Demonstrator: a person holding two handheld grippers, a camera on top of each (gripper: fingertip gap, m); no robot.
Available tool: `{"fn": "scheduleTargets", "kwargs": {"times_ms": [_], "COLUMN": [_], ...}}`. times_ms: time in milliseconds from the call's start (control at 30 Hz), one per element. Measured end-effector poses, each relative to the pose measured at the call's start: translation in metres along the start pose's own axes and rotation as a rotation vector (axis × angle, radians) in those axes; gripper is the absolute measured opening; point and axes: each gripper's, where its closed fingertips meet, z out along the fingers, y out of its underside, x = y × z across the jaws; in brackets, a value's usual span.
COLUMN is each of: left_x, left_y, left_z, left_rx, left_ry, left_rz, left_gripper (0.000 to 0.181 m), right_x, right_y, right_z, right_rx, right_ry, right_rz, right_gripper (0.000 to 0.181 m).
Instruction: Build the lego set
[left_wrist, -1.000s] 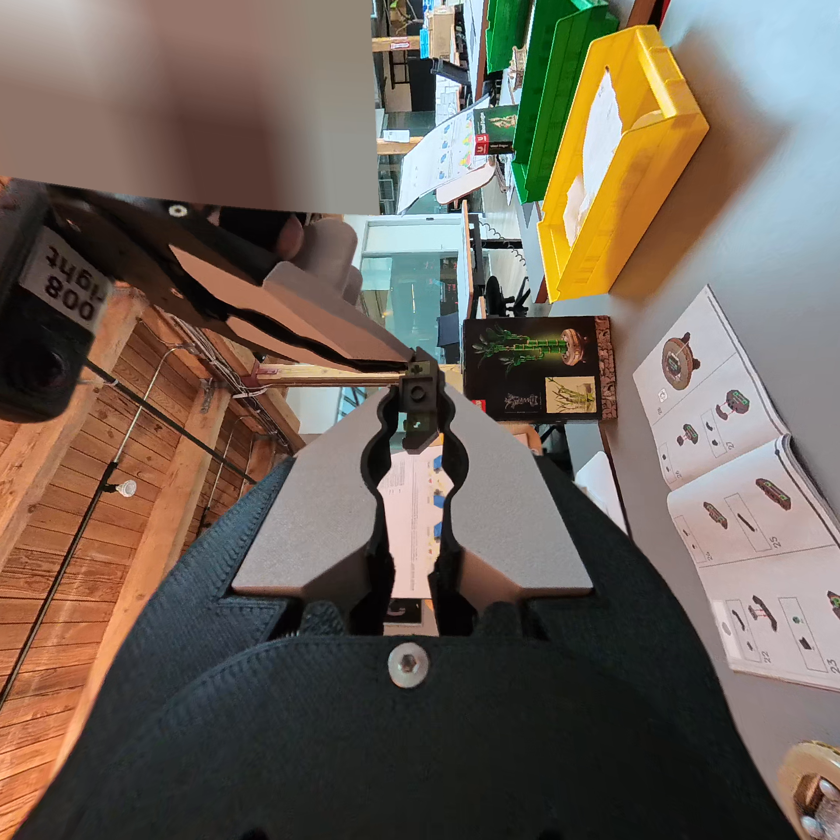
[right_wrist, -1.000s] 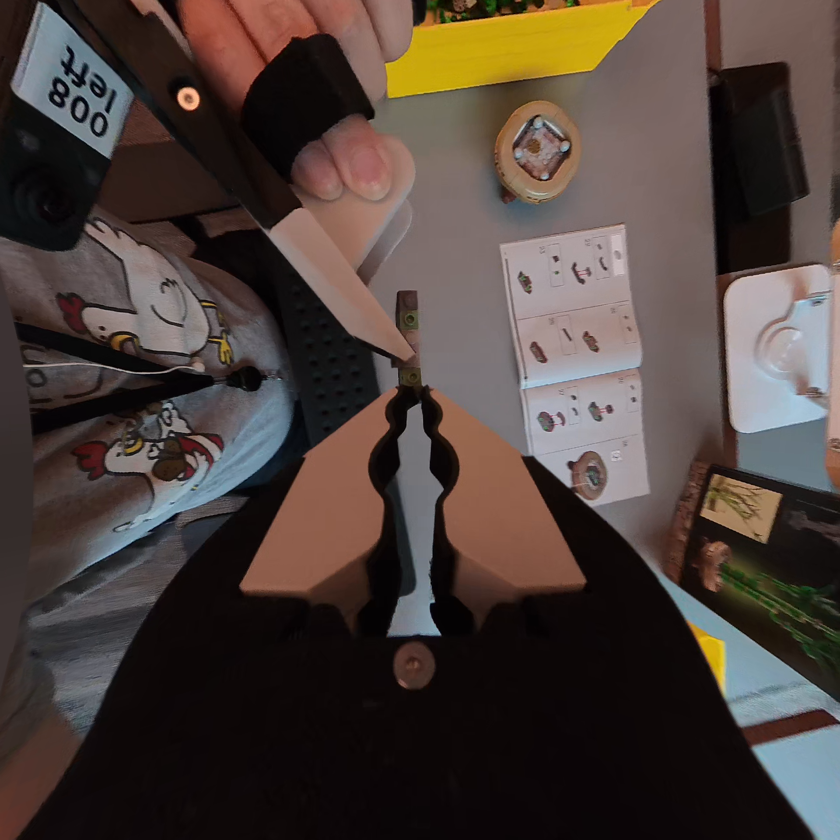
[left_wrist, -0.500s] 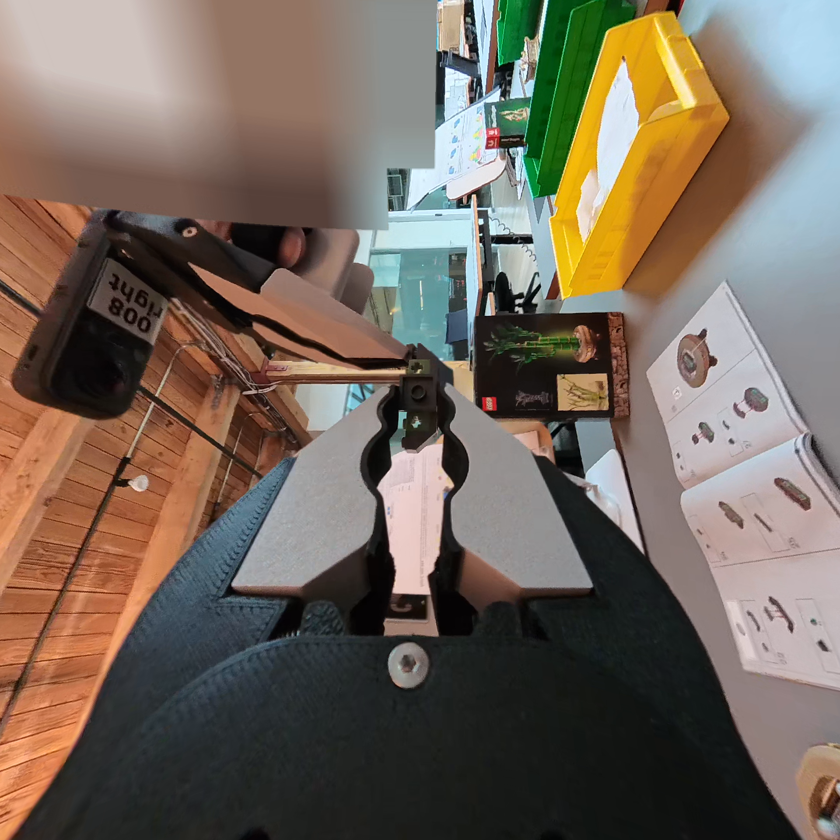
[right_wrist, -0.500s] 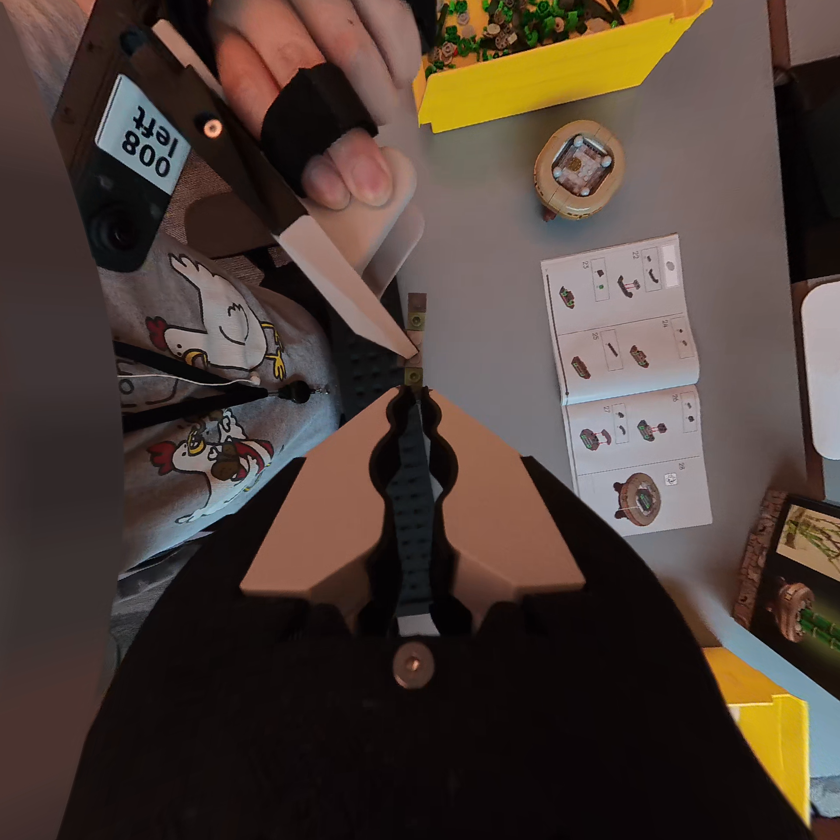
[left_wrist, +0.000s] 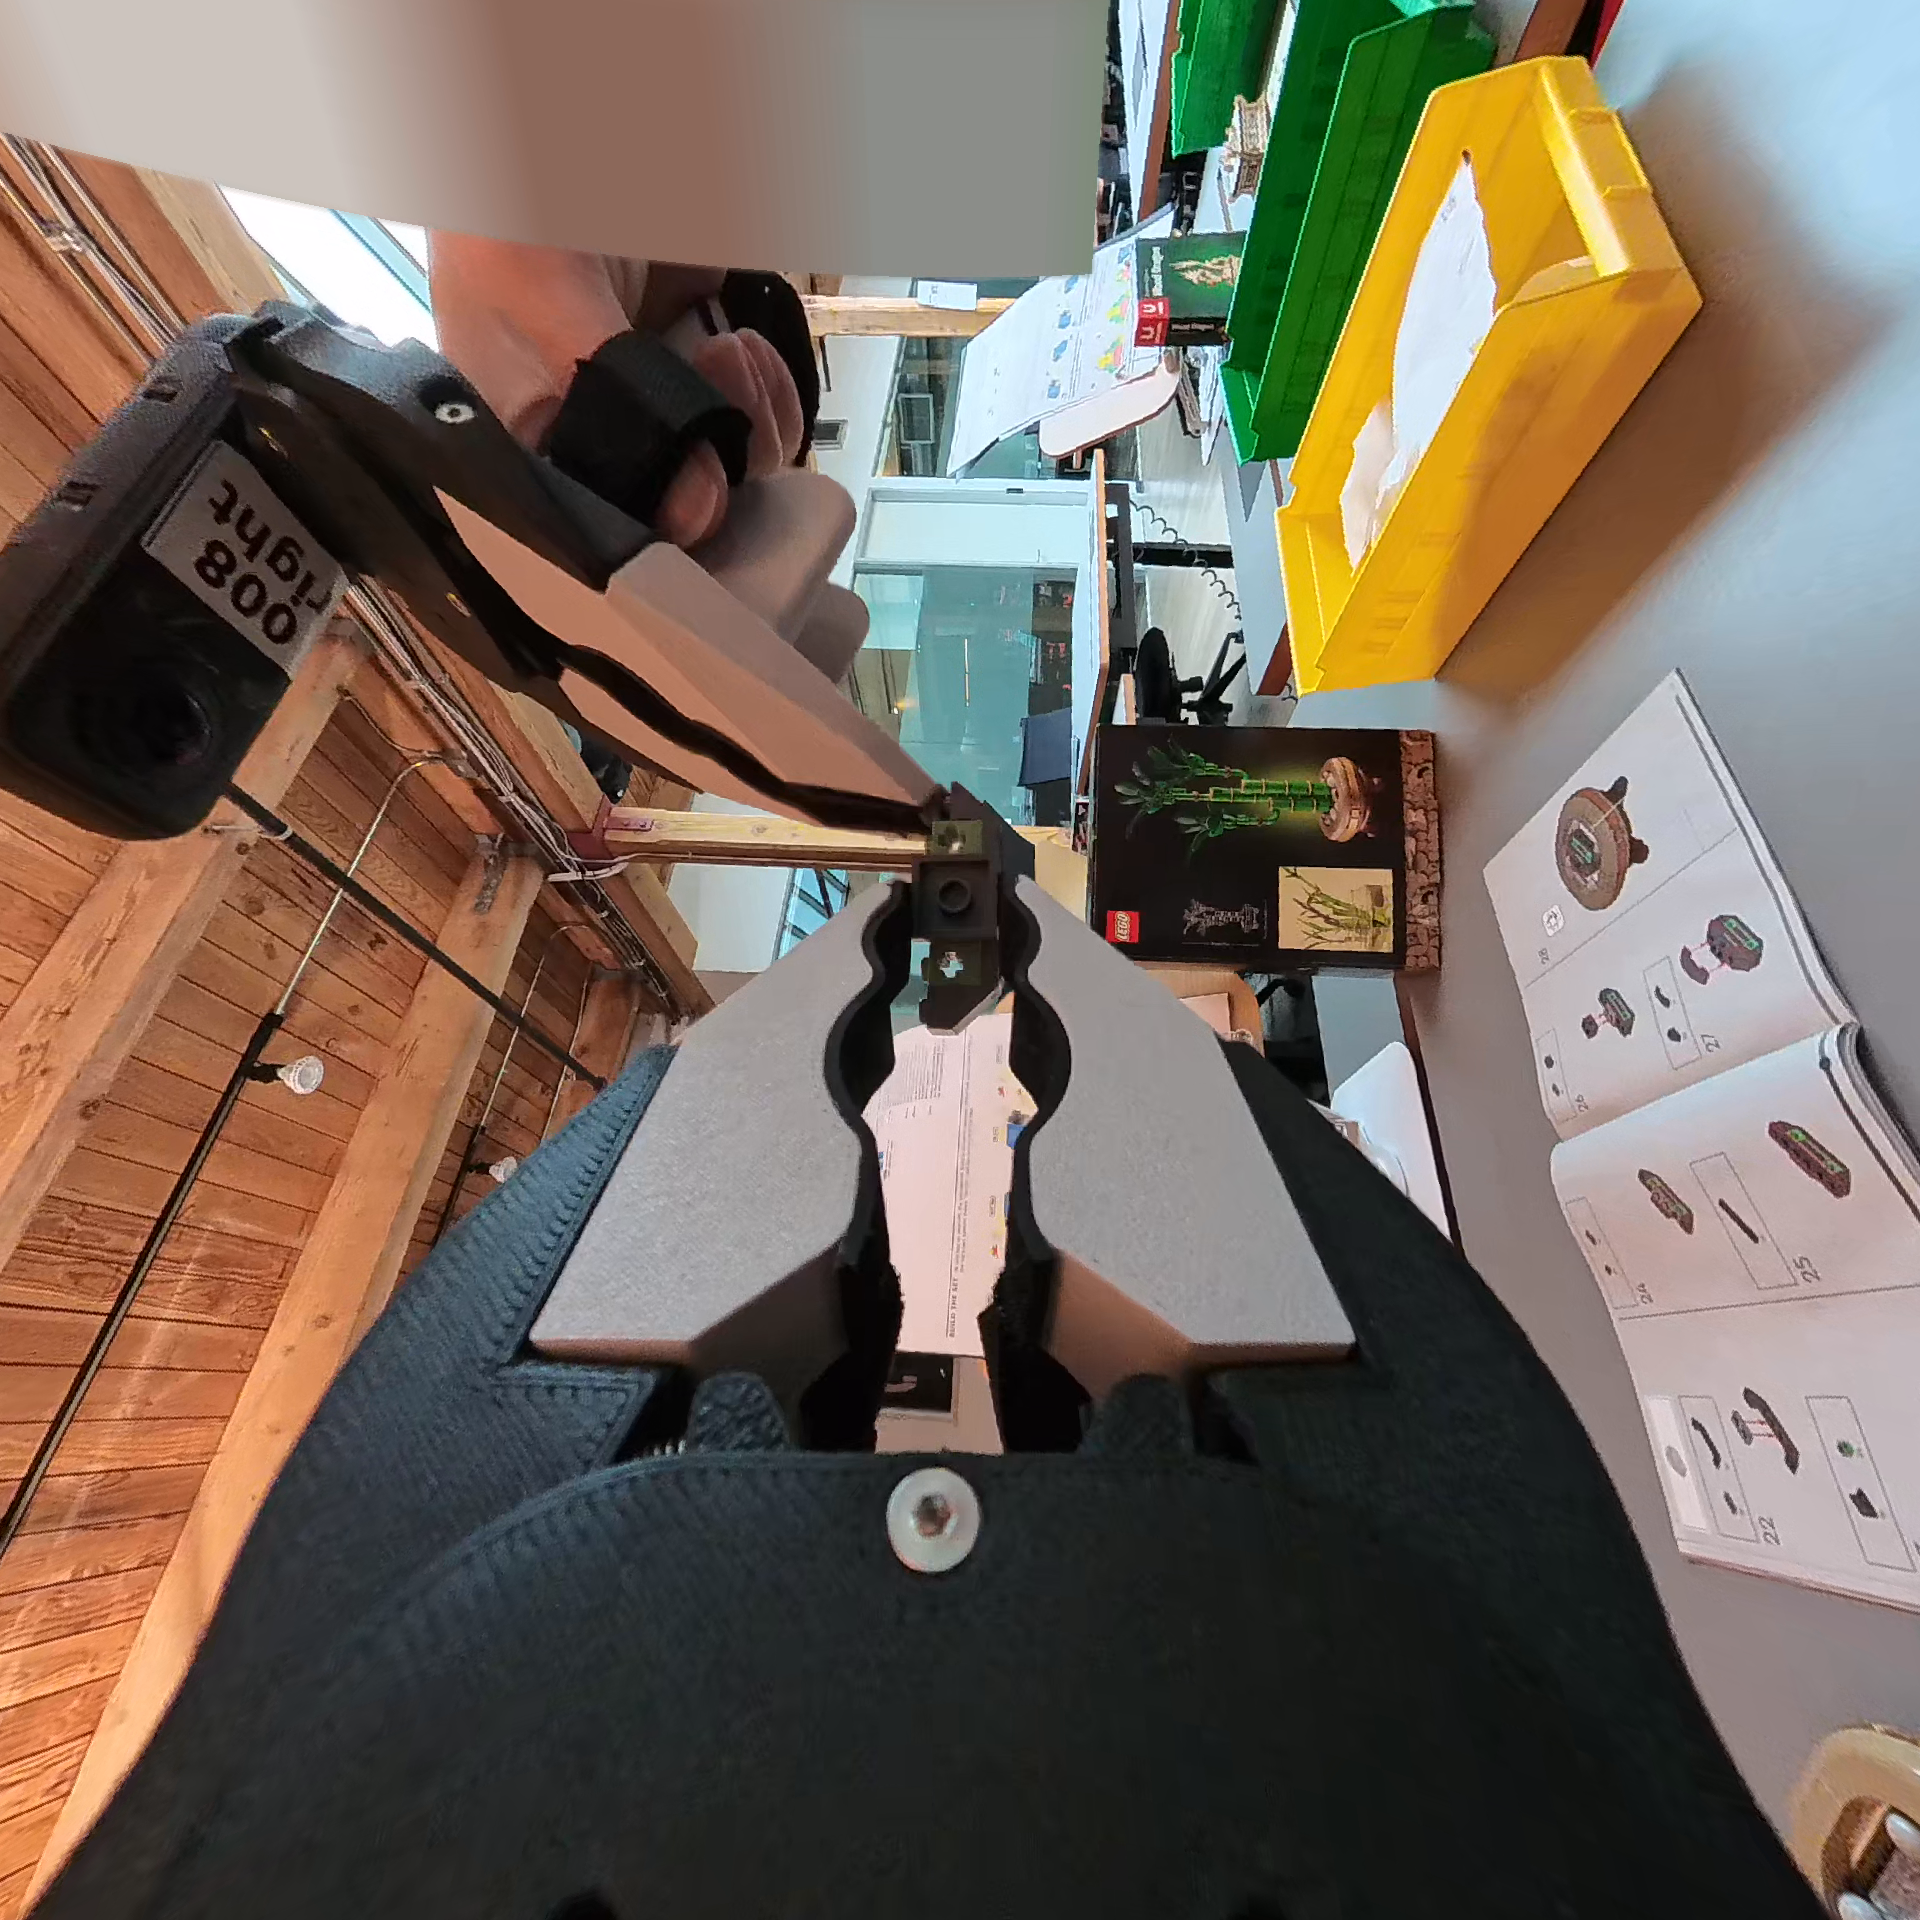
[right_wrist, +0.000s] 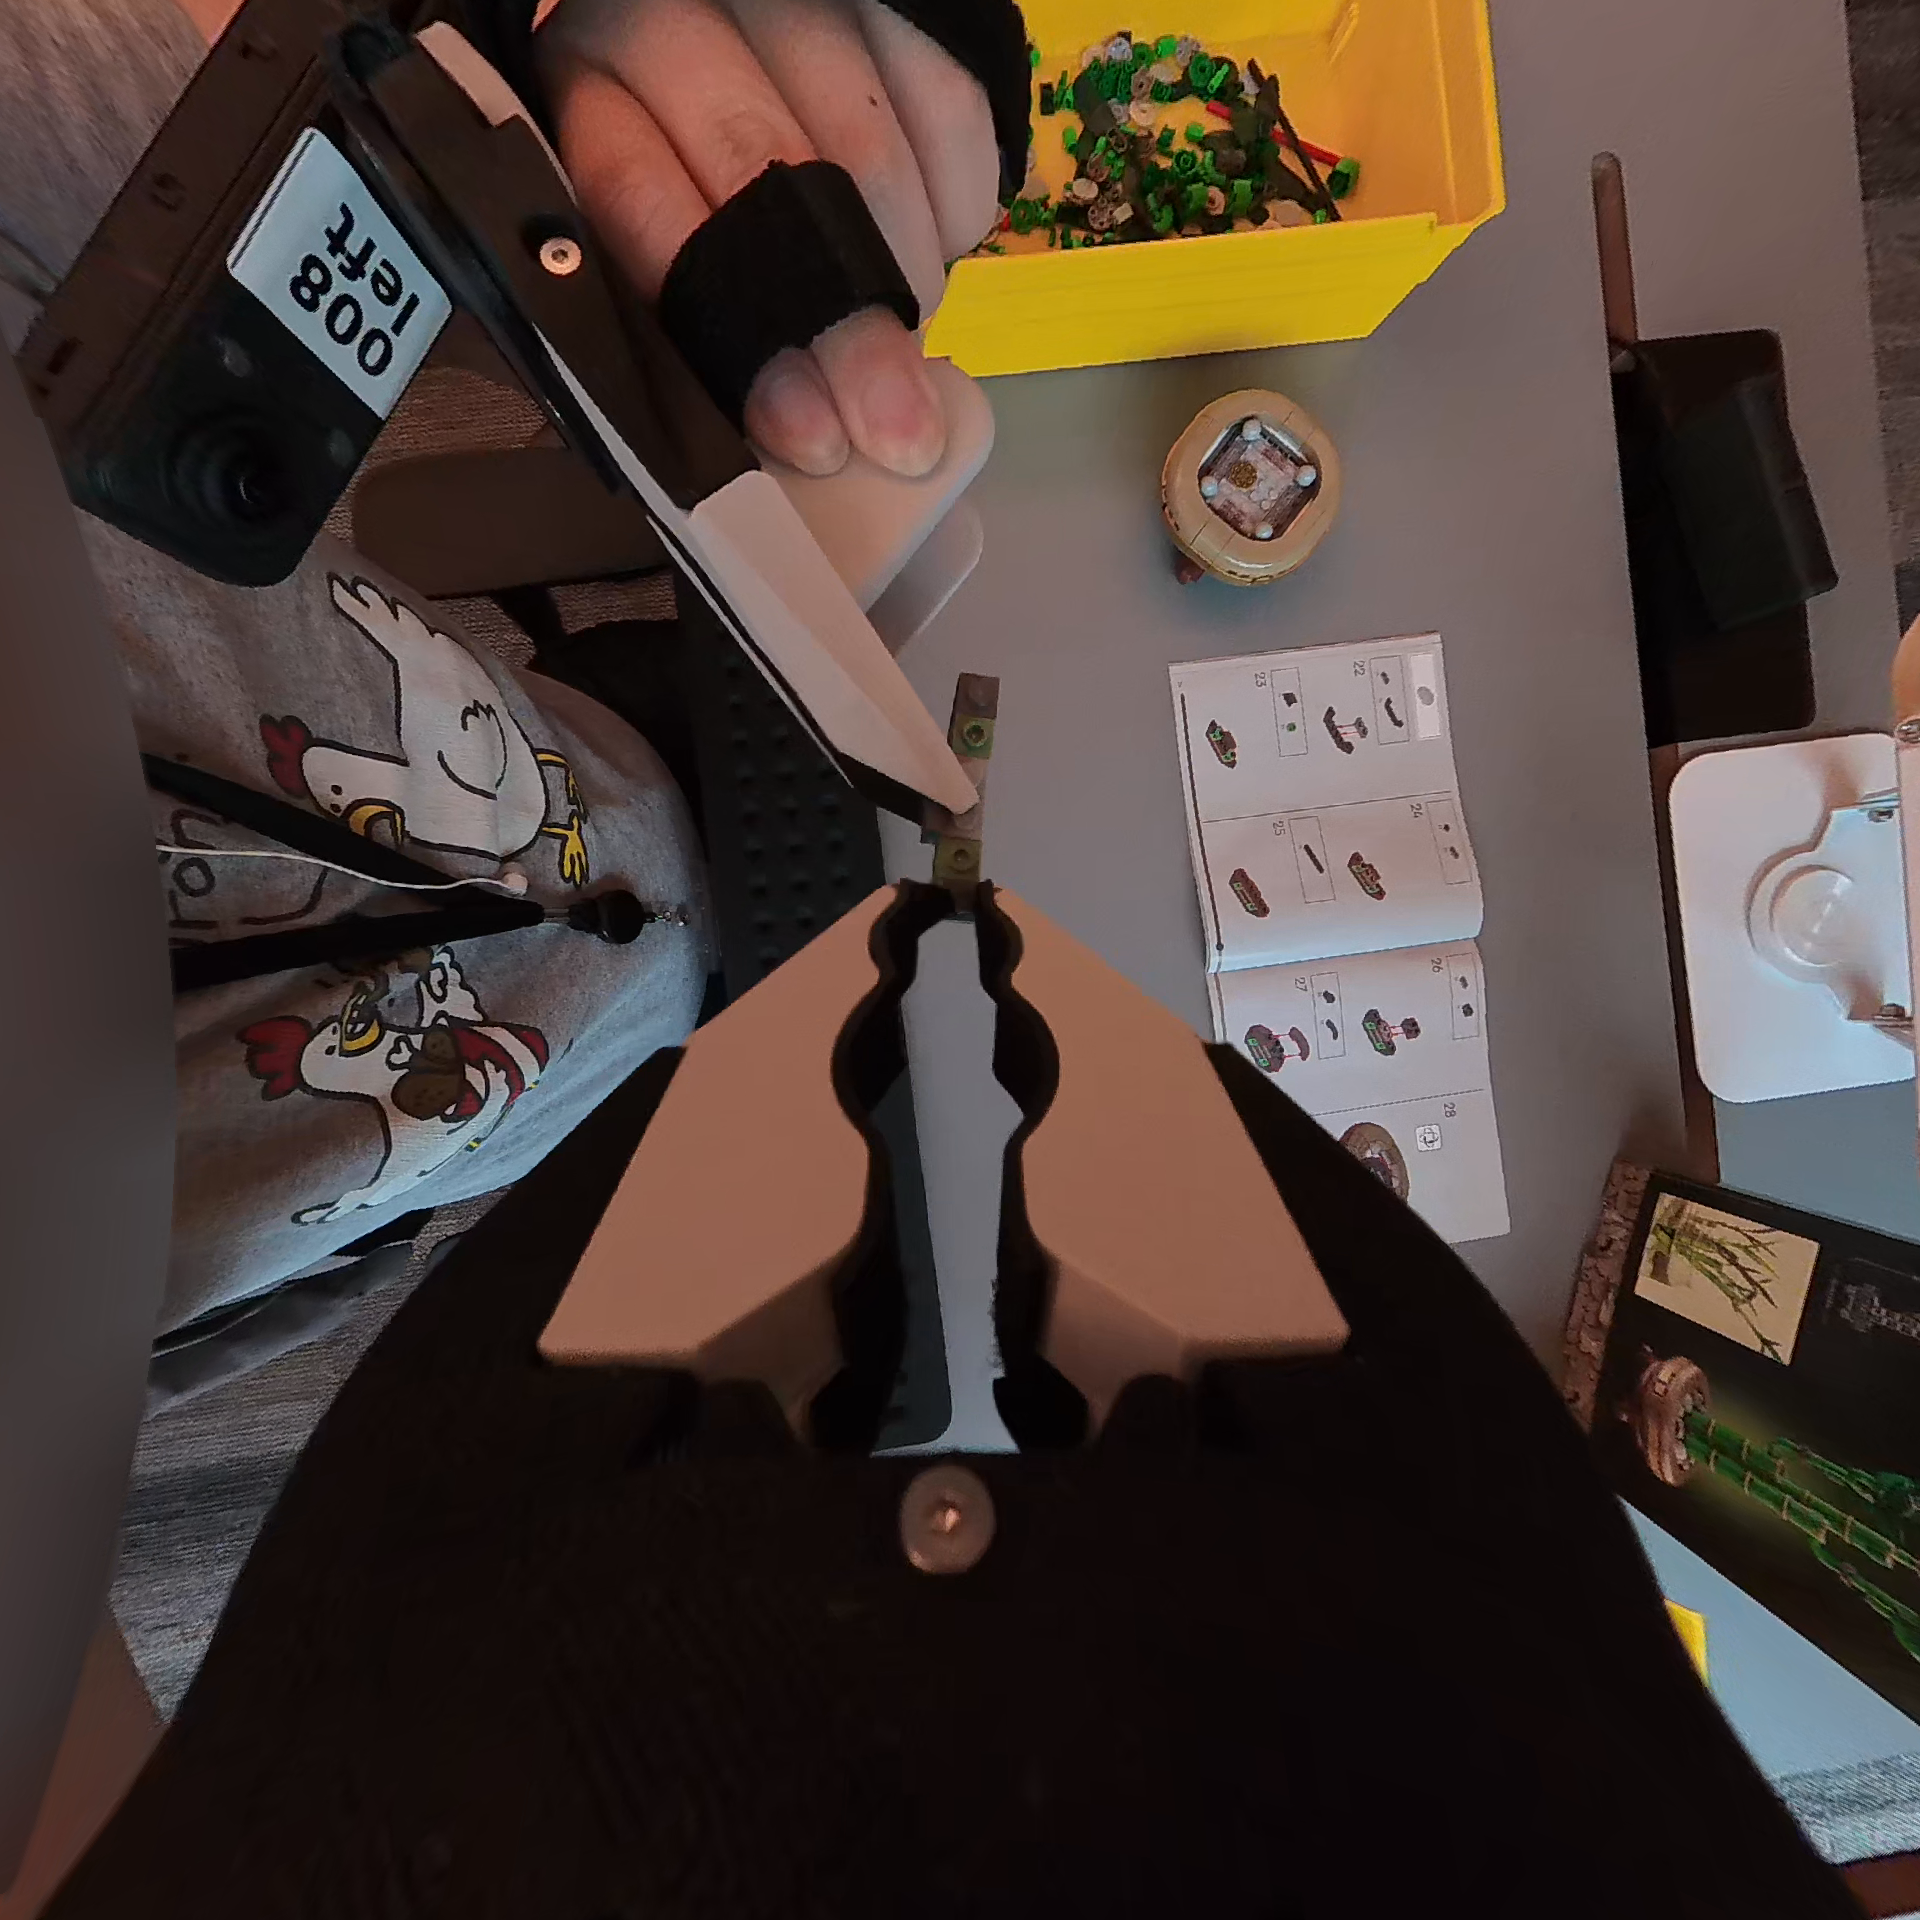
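Grey table (right_wrist: 1507, 436) below; both grippers (right_wrist: 951, 894) pinch dark lego strip (right_wrist: 971, 727), lengthwise w/ right fingers.

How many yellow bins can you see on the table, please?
2: one bin of loose pieces beside the tan pot; another bin holding white paper beyond the set's box. More may be hidden.

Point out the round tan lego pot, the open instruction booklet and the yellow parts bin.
Round tan lego pot (right_wrist: 1250, 486): right wrist view, its top.
Open instruction booklet (right_wrist: 1340, 883): right wrist view, page centre.
Yellow parts bin (right_wrist: 1174, 296): right wrist view, front wall.
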Motion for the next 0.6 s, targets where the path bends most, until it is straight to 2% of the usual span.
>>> {"fn": "scheduleTargets", "kwargs": {"times_ms": [600], "left_x": [-0.0025], "left_y": [0.0004], "left_z": [-0.0015], "left_rx": [0.008], "left_ry": [0.001], "left_rz": [-0.034], "left_gripper": [0.015], "right_x": [-0.0009], "right_y": [-0.0023], "right_z": [-0.0013], "right_rx": [0.067], "right_ry": [0.108], "right_rz": [-0.142], "right_gripper": [0.012]}}
